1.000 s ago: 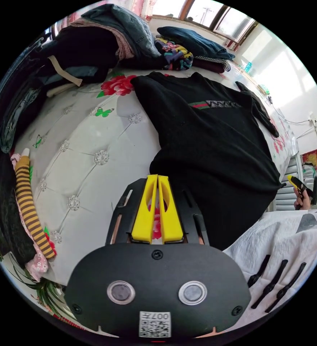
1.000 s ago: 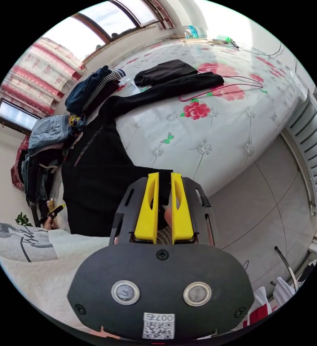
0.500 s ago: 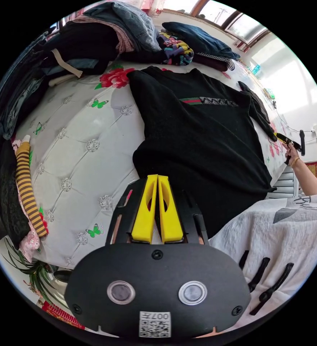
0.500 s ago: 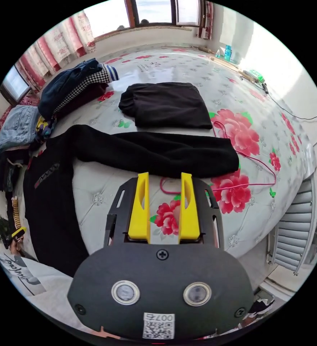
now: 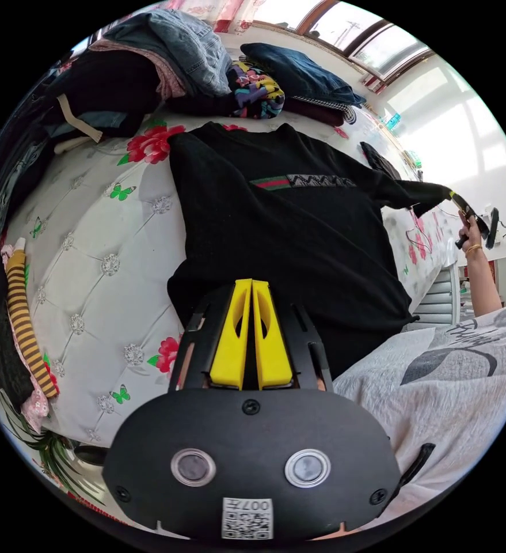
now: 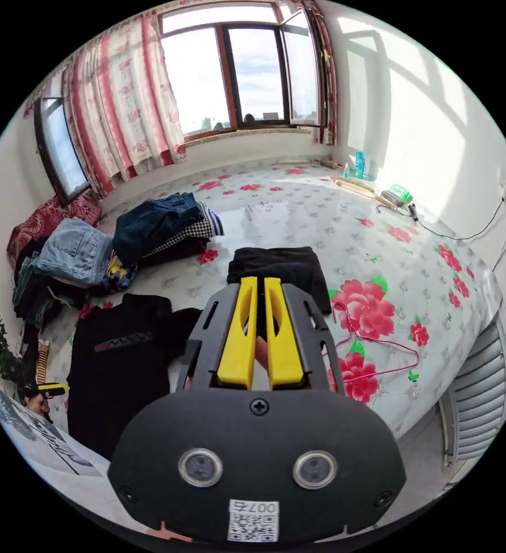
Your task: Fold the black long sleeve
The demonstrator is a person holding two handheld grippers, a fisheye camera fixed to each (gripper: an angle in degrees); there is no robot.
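Yellow fingers [image 5: 232, 337] of the left gripper [image 5: 251, 334] are pressed together over the lower hem of the black knit long-sleeve sweater [image 5: 287, 230], which lies face up on the white tufted bedspread with red flowers [image 5: 91, 242]. Whether any hem cloth is caught between them I cannot tell; the tips sit on black fabric. Far across the sweater, the right gripper [image 5: 459, 203] is held up in the person's hand [image 5: 470, 227], and the cuff end of the long black sleeve [image 5: 414, 193] is lifted off the bed at its tip. Heaped jeans and dark clothes [image 5: 166, 52] lie beyond the collar.

From the right gripper view, its yellow jaws are nearly closed with dark cloth between them, so I judge the right gripper [image 6: 258, 340] has the sleeve cuff pinched. The sweater's body [image 6: 120, 357] lies flat below to one side; a folded black garment [image 6: 278, 268] and a pink wire hanger [image 6: 379, 351] lie on the bedspread beyond.

Step in hand, as I judge it: folding the sleeve inward. Next, the cuff needs carrying across the chest and laying flat, with the hem kept from shifting.
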